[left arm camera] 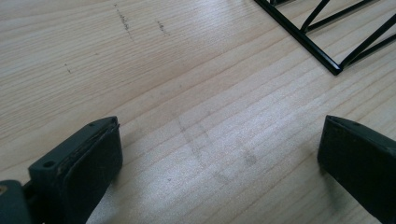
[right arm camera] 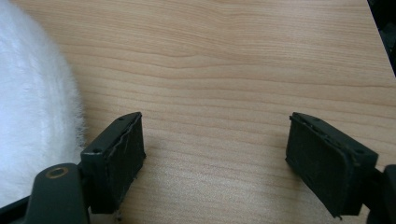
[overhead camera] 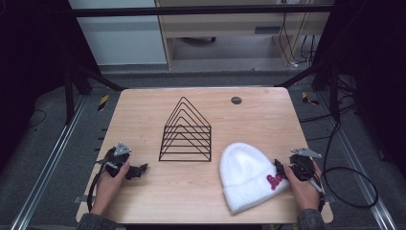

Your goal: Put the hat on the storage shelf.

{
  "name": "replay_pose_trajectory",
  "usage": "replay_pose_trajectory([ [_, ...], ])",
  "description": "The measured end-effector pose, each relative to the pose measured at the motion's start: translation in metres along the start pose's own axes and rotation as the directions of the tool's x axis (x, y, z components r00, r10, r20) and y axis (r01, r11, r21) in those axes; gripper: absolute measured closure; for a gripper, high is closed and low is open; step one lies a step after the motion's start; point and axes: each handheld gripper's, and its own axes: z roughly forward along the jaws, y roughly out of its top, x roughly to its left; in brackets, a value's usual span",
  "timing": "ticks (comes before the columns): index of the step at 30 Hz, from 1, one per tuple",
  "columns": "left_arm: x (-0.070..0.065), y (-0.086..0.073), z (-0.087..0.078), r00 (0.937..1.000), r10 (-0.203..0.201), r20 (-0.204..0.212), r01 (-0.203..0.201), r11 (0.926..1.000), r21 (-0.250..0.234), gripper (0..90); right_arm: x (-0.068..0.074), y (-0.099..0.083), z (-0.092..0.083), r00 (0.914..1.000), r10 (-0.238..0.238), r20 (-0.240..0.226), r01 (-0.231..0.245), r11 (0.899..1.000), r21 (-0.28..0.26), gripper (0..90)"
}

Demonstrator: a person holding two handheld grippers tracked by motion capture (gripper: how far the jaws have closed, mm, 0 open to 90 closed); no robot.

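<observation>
A white knit beanie (overhead camera: 246,172) with a pink logo lies flat at the front right of the wooden table (overhead camera: 143,115). A black wire rack (overhead camera: 186,134) of nested triangles stands at the table's middle. My left gripper (overhead camera: 140,170) rests at the front left, pointing right toward the rack, its jaws open over bare wood (left arm camera: 219,135); the rack's near corner (left arm camera: 322,42) shows beyond them. My right gripper (overhead camera: 278,167) sits at the beanie's right edge, open (right arm camera: 217,128), with bare wood between the jaws and the beanie's fuzzy side (right arm camera: 32,107) just outside its left jaw.
A dark round grommet (overhead camera: 236,100) sits near the table's far edge. Black cables (overhead camera: 349,184) loop on the floor to the right. Metal rails run along both sides of the table, and a pale cabinet (overhead camera: 239,28) stands behind.
</observation>
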Motion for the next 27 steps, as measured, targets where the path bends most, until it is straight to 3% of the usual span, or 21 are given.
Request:
replay_pose_trajectory([
  [4,0.0,0.0,0.0,1.0,-0.003,0.001,0.003,1.0,-0.002,0.0,-0.002,0.002,-0.002,0.9999,-0.003,0.011,0.002,1.0,0.016,24.0],
  [5,0.0,0.0,0.0,1.0,0.004,0.003,-0.004,1.0,-0.001,0.0,-0.004,0.008,-0.008,0.9993,-0.019,0.032,0.019,1.0,-0.007,25.3],
  [6,0.0,0.0,0.0,1.0,0.002,0.004,-0.002,1.0,-0.001,0.0,-0.003,0.011,-0.012,0.9998,-0.011,0.015,0.011,1.0,-0.012,25.3],
  [8,0.0,0.0,0.0,1.0,0.003,0.004,-0.003,1.0,-0.001,0.0,-0.002,0.018,-0.016,0.9992,-0.039,0.004,0.039,0.999,-0.014,24.6],
  [11,0.0,0.0,0.0,1.0,0.003,0.004,-0.003,1.0,-0.001,0.0,0.006,0.038,-0.023,0.9942,-0.103,-0.032,0.103,0.995,0.004,22.0],
  [12,0.0,0.0,0.0,1.0,0.003,0.004,-0.003,1.0,-0.001,0.0,0.012,0.053,-0.023,0.9884,-0.137,-0.066,0.139,0.99,0.027,21.7],
  [14,0.0,0.0,0.0,1.0,0.003,0.004,-0.003,1.0,-0.002,0.0,0.014,0.058,-0.023,0.9853,-0.15,-0.082,0.153,0.987,0.037,22.3],
  [15,0.0,0.0,0.0,1.0,0.002,0.004,-0.002,1.0,-0.002,0.0,0.021,0.073,-0.021,0.9754,-0.179,-0.129,0.187,0.981,0.057,22.5],
  [17,0.0,0.0,0.0,1.0,0.002,0.004,-0.002,1.0,-0.002,0.0,0.024,0.078,-0.021,0.9712,-0.191,-0.142,0.201,0.978,0.061,22.6],
  [18,0.0,0.0,0.0,1.0,0.005,0.004,-0.005,1.0,0.0,0.0,0.028,0.084,-0.019,0.9657,-0.21,-0.153,0.221,0.973,0.063,23.1],
  [19,0.0,0.0,0.0,1.0,0.005,0.004,-0.005,1.0,0.0,0.0,0.037,0.095,-0.014,0.9529,-0.24,-0.185,0.257,0.964,0.069,27.7],
  [23,0.0,0.0,0.0,1.0,0.005,0.004,-0.005,1.0,0.0,0.0,0.052,0.109,-0.003,0.9358,-0.259,-0.239,0.29,0.951,0.104,36.6],
  [25,0.0,0.0,0.0,1.0,0.006,0.005,-0.006,1.0,0.001,0.0,0.055,0.11,-0.001,0.9328,-0.262,-0.248,0.294,0.95,0.103,38.4],
  [27,0.0,0.0,0.0,1.0,0.006,0.006,-0.006,1.0,0.0,0.0,0.061,0.114,0.006,0.922,-0.25,-0.295,0.295,0.948,0.117,44.3],
])
